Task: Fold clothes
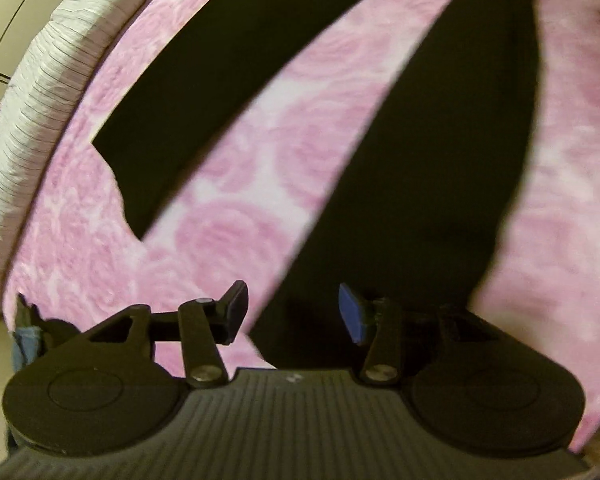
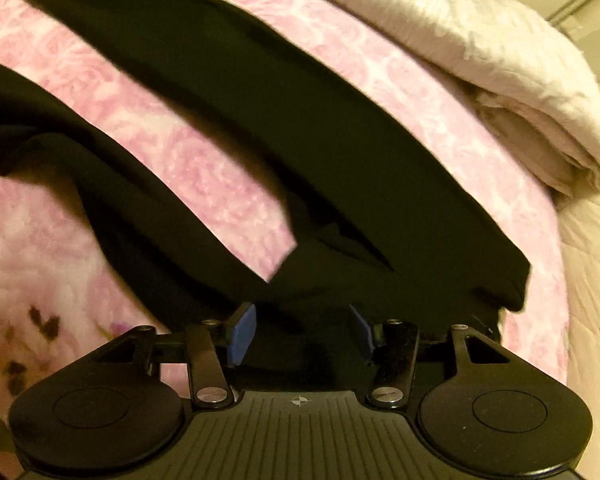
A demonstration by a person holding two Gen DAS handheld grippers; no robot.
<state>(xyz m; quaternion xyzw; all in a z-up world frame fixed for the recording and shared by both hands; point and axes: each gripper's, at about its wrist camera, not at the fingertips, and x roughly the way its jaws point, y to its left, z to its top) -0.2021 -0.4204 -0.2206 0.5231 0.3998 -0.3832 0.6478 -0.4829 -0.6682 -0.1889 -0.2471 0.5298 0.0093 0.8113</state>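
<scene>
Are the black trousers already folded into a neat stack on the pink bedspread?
No, the black trousers lie spread out with both legs apart on the pink bedspread, not folded at all.

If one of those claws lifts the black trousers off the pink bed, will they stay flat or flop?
Probably flop: the black trousers drape softly and wrinkle near the right gripper. They look thin, so likely light. Their free leg would likely dangle.
</scene>
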